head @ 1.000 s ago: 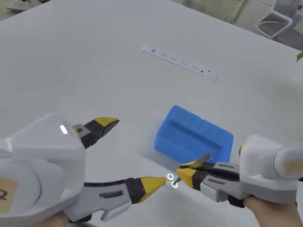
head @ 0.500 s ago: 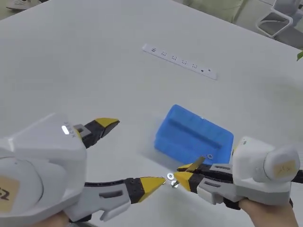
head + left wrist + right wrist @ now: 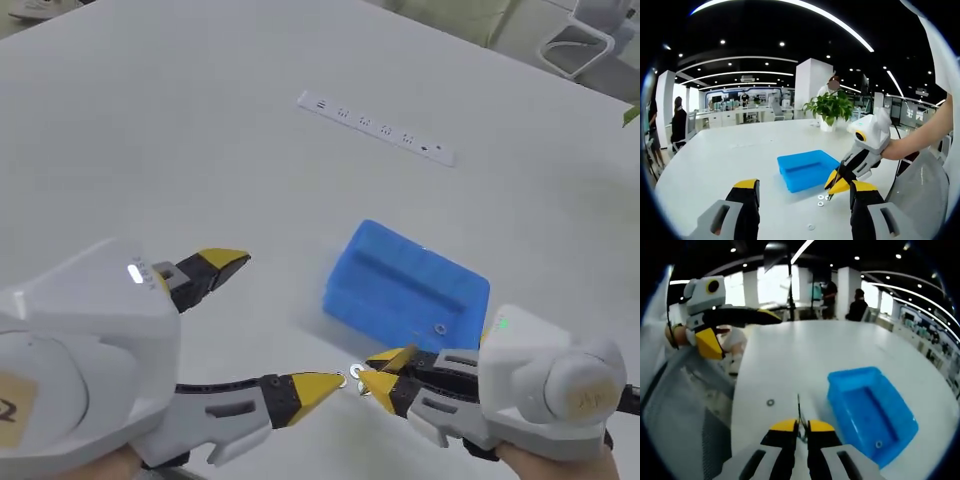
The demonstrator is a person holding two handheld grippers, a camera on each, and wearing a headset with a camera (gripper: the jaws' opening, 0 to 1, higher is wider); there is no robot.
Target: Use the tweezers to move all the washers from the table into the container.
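Right gripper (image 3: 801,429): fingers pinched shut on the tweezers (image 3: 799,411), whose thin tips poke out ahead of the fingers and slant down at the counter (image 3: 150,120). We read the low slant as the way to catch a flat ring.

Washers (image 3: 821,197) lie just ahead of those tips, between the right fingers and the left gripper (image 3: 805,186). A stray washer (image 3: 770,402) sits off to one side of the right fingers.

Left gripper: fingers spread wide, nothing in them. We take it as parked clear of the pick.

Container (image 3: 405,285) sits just beyond the right fingers, likely kept close for a short carry. A single washer (image 3: 440,328) rests on its floor.

Hard to make out: in the head view the tips and washers blur together at the yellow fingertips, so we cannot tell whether a washer is gripped. In the right gripper view the fingers cover the nearest washers, so the count is unsure.
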